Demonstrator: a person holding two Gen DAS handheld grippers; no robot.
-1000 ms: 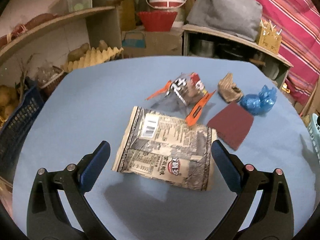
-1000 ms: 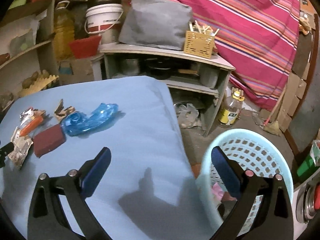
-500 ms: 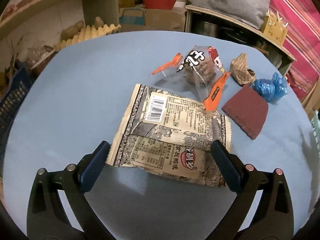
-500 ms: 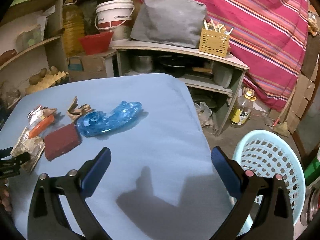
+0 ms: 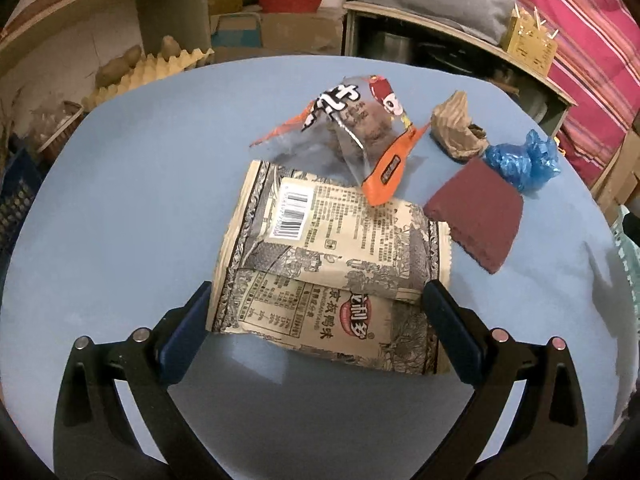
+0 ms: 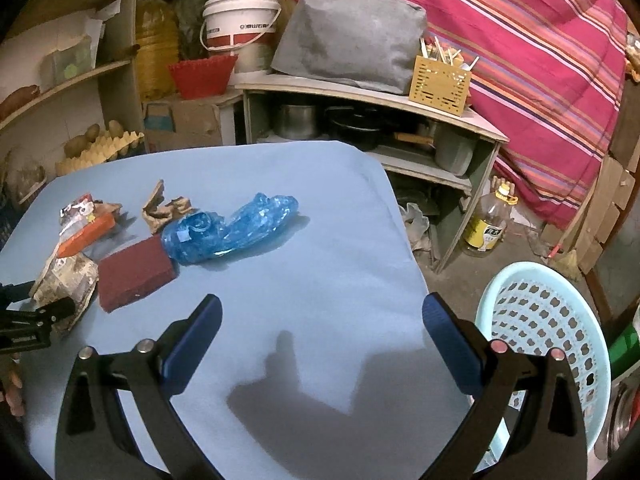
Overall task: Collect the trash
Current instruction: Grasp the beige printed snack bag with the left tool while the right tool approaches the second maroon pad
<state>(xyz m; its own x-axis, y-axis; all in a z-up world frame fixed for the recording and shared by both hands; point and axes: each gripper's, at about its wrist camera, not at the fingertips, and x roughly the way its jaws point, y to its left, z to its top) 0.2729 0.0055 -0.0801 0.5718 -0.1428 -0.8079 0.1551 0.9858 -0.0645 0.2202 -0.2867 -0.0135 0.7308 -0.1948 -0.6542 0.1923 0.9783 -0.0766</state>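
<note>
A beige printed snack bag (image 5: 328, 268) lies flat on the blue table (image 5: 128, 200). My left gripper (image 5: 316, 320) is open, its two blue pads either side of the bag's near edge. Behind the bag sit an orange and clear wrapper (image 5: 360, 128), a crumpled brown paper (image 5: 456, 128), a dark red pad (image 5: 476, 212) and a blue plastic bag (image 5: 524, 160). My right gripper (image 6: 318, 328) hangs open over bare cloth, with the blue plastic bag (image 6: 232, 228) and dark red pad (image 6: 134, 276) to its upper left. A light blue basket (image 6: 548, 340) stands on the floor at the right.
Shelves with pots, a white bucket (image 6: 240, 24), a red bowl (image 6: 202, 74) and a grey bag (image 6: 352, 36) stand behind the table. An oil bottle (image 6: 488, 224) stands on the floor. A striped cloth hangs at the right. Egg trays (image 5: 148, 72) sit at the back left.
My left gripper has moved forward and lower, so the beige bag now lies between its pads. My right gripper has swung left, away from the basket, toward the table.
</note>
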